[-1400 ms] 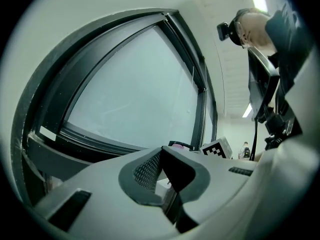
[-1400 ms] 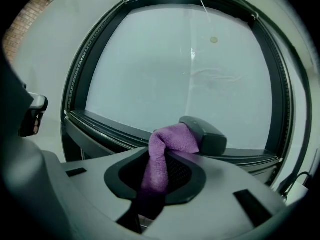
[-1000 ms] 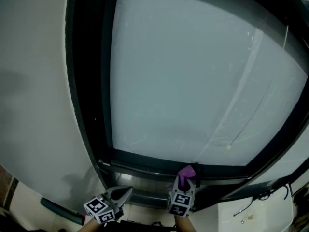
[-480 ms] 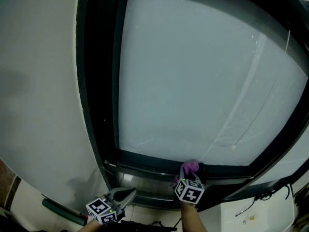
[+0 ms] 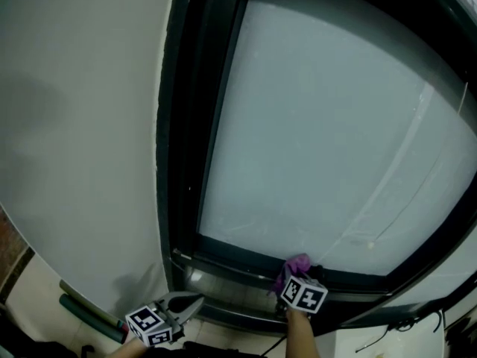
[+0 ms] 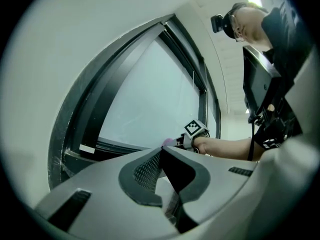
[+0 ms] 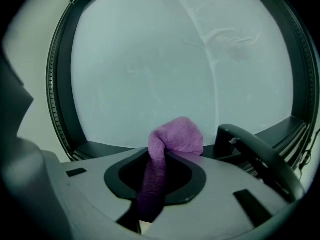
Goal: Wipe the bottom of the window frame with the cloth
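Your right claw (image 5: 291, 277) is clenched on the purple cloth (image 5: 298, 263). In the right gripper view a strip of the cloth (image 7: 174, 136) runs up between the jaws and bunches into a rounded wad just past their tips. That wad sits at the bottom rail of the window frame (image 5: 238, 262), close to where the frosted glass pane (image 5: 328, 133) meets the dark rail, toward the middle of the window's width. Whether the wad presses on the rail cannot be told. A dark curved handle (image 7: 257, 156) stands just to the right of the cloth in the right gripper view. Your left claw (image 5: 192, 301) is low and to the left, near the frame's bottom left corner and apart from the rail. Its jaws are closed tip to tip with nothing between them, as the left gripper view shows (image 6: 161, 152). The pale wall (image 5: 74, 125) fills the space left of the frame.
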`<state>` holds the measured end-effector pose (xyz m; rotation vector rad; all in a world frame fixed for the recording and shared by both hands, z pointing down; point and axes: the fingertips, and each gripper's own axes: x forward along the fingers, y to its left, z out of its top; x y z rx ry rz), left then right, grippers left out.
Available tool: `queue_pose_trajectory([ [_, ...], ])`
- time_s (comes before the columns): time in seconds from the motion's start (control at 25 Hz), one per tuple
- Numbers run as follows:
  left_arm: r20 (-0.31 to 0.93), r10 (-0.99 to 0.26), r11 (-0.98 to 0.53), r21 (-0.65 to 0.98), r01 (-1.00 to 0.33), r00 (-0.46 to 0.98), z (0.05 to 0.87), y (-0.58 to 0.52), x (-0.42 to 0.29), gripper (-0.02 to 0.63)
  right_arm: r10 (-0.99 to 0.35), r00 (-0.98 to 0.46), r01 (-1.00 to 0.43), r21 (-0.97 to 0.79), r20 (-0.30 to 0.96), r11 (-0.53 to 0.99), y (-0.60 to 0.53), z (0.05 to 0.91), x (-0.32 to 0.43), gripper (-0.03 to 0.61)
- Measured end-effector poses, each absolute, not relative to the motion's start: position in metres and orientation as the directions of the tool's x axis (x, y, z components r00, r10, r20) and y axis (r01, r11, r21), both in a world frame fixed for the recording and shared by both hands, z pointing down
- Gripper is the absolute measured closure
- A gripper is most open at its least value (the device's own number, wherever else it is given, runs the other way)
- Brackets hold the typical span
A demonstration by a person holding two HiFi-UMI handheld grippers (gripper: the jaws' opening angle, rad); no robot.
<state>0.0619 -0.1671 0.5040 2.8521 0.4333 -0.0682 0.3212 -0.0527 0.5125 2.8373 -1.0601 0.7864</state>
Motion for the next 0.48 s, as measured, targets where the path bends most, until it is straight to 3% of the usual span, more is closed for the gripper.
queue_pose_trajectory([
  [0.48,-0.088,0.144,-0.949,0.271,0.163,0.986,0.498,-0.182,0.057,0.611,-0.688,0.550,-0.726,-0.135,0.473,-0.674,-0.083,0.510,0.303,0.494],
])
